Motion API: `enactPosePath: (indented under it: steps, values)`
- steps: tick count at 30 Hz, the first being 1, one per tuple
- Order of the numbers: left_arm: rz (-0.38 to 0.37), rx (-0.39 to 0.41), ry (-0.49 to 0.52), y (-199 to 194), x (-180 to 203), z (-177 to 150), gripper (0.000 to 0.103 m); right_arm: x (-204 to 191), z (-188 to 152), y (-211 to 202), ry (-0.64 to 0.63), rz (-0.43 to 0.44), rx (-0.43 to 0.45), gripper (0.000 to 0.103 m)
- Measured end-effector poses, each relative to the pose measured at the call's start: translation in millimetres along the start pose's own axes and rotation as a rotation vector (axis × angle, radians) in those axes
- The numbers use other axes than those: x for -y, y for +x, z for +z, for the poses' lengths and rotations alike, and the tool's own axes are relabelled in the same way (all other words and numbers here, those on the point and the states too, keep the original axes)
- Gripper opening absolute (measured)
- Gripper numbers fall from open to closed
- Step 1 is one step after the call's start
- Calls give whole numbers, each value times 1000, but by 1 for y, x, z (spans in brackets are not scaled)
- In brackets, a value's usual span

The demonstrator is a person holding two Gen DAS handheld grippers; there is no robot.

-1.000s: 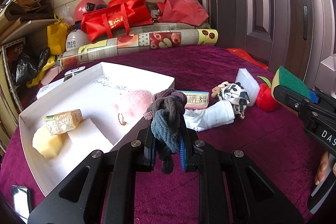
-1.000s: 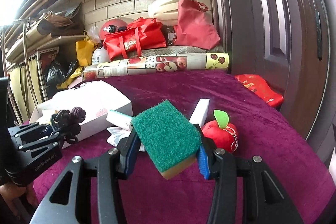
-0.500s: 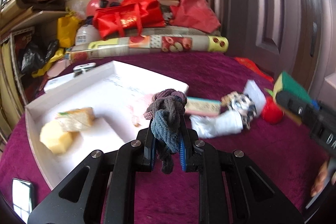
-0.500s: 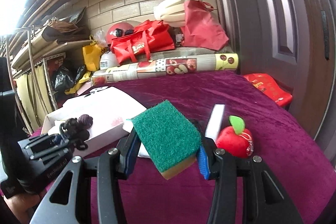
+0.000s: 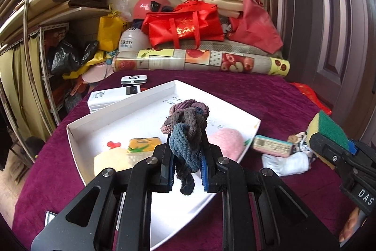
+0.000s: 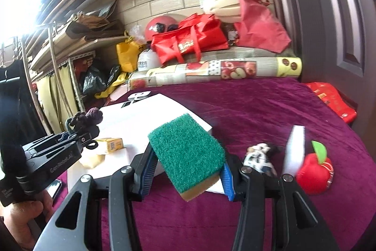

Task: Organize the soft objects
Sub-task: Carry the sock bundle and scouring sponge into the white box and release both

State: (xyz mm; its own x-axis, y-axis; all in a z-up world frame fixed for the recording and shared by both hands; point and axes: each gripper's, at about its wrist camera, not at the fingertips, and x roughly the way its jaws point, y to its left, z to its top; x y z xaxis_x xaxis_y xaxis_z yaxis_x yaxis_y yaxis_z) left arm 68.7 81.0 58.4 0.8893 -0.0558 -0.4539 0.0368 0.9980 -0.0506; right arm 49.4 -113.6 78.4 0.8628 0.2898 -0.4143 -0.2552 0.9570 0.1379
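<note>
My left gripper [image 5: 187, 167] is shut on a bundle of knitted hair ties [image 5: 186, 131], brown, purple and blue, held above the white tray [image 5: 98, 124]. The tray holds a yellow sponge [image 5: 110, 162], a small yellow packet [image 5: 144, 145] and a pink puff [image 5: 225, 142]. My right gripper [image 6: 186, 174] is shut on a green and yellow scouring sponge [image 6: 188, 152], to the right of the tray; it also shows in the left wrist view [image 5: 329, 131]. On the purple cloth lie a white sock [image 5: 286, 162], a black-and-white soft toy [image 6: 260, 158], a white foam block [image 6: 293, 149] and a red plush apple [image 6: 313, 171].
A white box [image 5: 110, 98] and a small white device [image 5: 134, 79] lie behind the tray. A rolled apple-print mat [image 5: 202, 61] and red bags [image 5: 185, 28] line the table's far edge. A phone [image 6: 55, 187] lies at the front left. A door [image 5: 340, 27] stands at the right.
My left gripper has swung left with the hair ties and now hangs over the tray. My right gripper with the sponge has also shifted left toward the tray.
</note>
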Motion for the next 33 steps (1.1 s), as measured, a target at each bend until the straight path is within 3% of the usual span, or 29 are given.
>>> enactPosePath:
  steps: [6, 10, 14, 18, 21, 22, 23, 24, 25, 27, 33]
  values:
    - [30, -23, -24, 14, -15, 8, 17, -13, 12, 19, 7, 41, -36, 48]
    - [51, -83, -95, 36, -40, 19, 17, -20, 19, 46, 32, 72, -105, 48]
    - [63, -198, -170, 67, -65, 24, 17, -31, 21, 76, 36, 104, -173, 48]
    - [115, -211, -175, 75, -74, 22, 17, -42, 17, 101, 77, 133, -217, 50]
    - [144, -210, -179, 78, -79, 20, 29, -52, 10, 111, 71, 138, -229, 50]
    - [150, -207, -183, 78, -82, 19, 47, -54, 9, 113, 69, 139, -230, 52]
    - [156, -200, -188, 78, -84, 19, 75, -56, 8, 117, 74, 148, -229, 53]
    - [165, -186, -191, 77, -86, 19, 87, -57, 7, 118, 76, 156, -229, 61]
    - [176, -166, -190, 75, -87, 19, 103, -58, 6, 119, 76, 165, -230, 83]
    - [187, -135, -193, 71, -90, 19, 103, -59, 3, 115, 68, 169, -208, 102]
    - [203, -90, -198, 60, -91, 22, 103, -56, 5, 101, 56, 149, -141, 103]
